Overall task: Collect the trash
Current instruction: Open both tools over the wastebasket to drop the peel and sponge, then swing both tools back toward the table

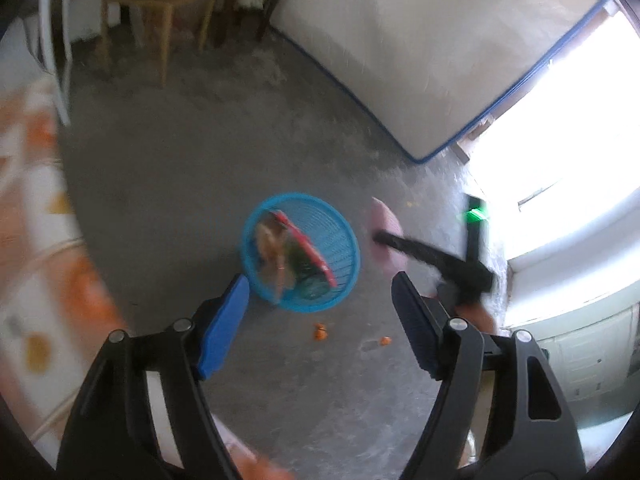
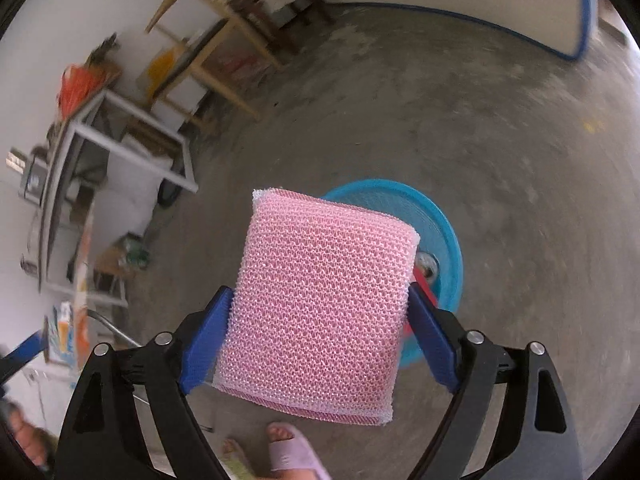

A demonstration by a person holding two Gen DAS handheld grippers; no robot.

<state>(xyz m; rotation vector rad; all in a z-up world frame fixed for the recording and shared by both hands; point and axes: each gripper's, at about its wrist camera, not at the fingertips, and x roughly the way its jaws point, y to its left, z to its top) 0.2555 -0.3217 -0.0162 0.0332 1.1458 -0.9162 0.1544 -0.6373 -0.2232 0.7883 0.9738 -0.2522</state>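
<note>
A blue plastic basket (image 1: 316, 240) stands on the concrete floor with trash inside, including a red-edged wrapper (image 1: 308, 248). My left gripper (image 1: 320, 284) is open and empty, held above and just in front of the basket. My right gripper (image 2: 320, 308) is shut on a pink mesh sponge (image 2: 320, 304), held above the basket (image 2: 444, 248), which the sponge partly hides. In the left wrist view the right gripper (image 1: 384, 236) shows as a blurred black shape with the pink sponge (image 1: 386, 224), to the right of the basket.
Small orange scraps (image 1: 320, 332) lie on the floor near the basket. A white mattress with blue trim (image 1: 420, 40) leans on the far wall. Wooden chairs (image 1: 160, 20) and a metal-frame table (image 2: 120, 140) stand at the back. A foot in a pink slipper (image 2: 292, 452) is below.
</note>
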